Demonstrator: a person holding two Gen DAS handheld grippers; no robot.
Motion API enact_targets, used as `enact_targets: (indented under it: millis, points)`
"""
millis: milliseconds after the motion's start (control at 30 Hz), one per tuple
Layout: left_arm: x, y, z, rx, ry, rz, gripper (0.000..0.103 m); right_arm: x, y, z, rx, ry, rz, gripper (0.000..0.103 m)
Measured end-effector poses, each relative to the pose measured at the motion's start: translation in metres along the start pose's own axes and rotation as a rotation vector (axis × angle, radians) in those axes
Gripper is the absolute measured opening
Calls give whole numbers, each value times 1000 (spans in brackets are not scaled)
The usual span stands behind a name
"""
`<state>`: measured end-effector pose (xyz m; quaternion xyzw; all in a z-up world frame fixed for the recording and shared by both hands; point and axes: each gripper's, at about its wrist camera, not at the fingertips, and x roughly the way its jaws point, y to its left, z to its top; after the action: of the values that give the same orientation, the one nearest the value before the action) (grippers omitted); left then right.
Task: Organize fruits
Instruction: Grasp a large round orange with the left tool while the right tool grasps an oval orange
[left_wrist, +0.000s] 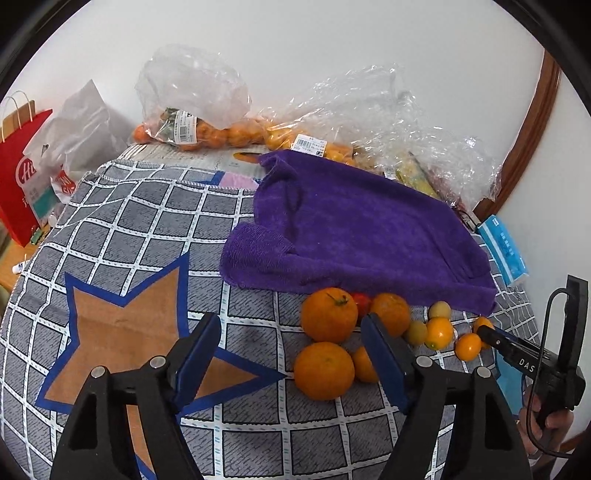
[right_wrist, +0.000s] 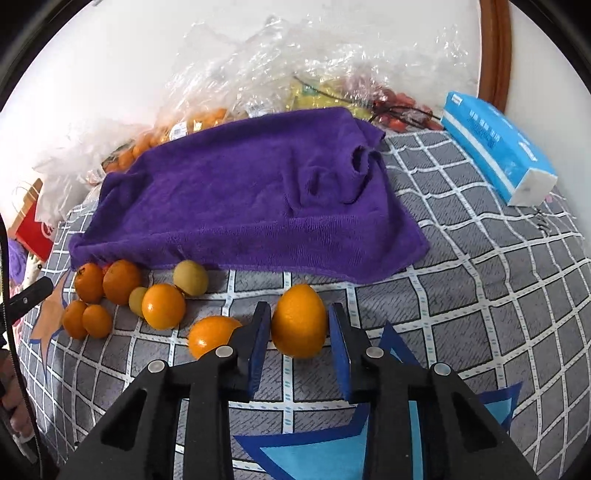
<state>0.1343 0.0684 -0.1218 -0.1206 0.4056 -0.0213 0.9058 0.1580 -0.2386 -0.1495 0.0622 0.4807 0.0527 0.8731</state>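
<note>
Loose fruit lies on the grey checked cloth (left_wrist: 147, 229) in front of a purple towel (left_wrist: 354, 229). My left gripper (left_wrist: 292, 318) is open, its blue pads (left_wrist: 195, 354) wide apart. A large orange (left_wrist: 324, 370) lies between them with a gap on its left, and a second large orange (left_wrist: 328, 315) sits just past the tips. Small yellow-orange fruits (left_wrist: 439, 333) lie further right. In the right wrist view my right gripper (right_wrist: 299, 308) has both pads against an oval orange (right_wrist: 299, 321). Another orange (right_wrist: 212, 336) rests beside its left finger. The right gripper (left_wrist: 487, 332) also shows at the left wrist view's right edge.
Clear plastic bags of oranges (left_wrist: 192, 129) and other produce (right_wrist: 295, 74) lie behind the towel by the white wall. A blue tissue pack (right_wrist: 495, 147) lies at the right. A red paper bag (left_wrist: 22, 177) stands off the left edge. A person's hand (left_wrist: 550, 424) holds the right gripper.
</note>
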Motion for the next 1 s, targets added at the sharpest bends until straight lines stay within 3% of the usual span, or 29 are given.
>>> enact_targets:
  millis: [267,500,600,667,800,833,1000]
  points:
    - [1,-2,-10,72,26,25,76,-9,-5,-10,3,-95,-24,32]
    - [10,-17,-19,116,59,-10,76,-14,-11,-27,-7,-99,-3,32]
    - [20,-21,-24,131,90,-4,69,-16,-8,-34,-24,-114,-10,32]
    - [25,-22,-27,132,103,-6,58,-18,-7,-35,-27,-124,-3,32]
    - [28,-19,-29,104,92,-40,47,-15,-4,-33,-36,-120,-9,32]
    - [29,-19,-29,104,90,-55,40,-15,-4,-33,-39,-119,-10,32]
    - [28,-26,-31,137,72,-35,39,-16,-5,-33,-38,-130,-11,32]
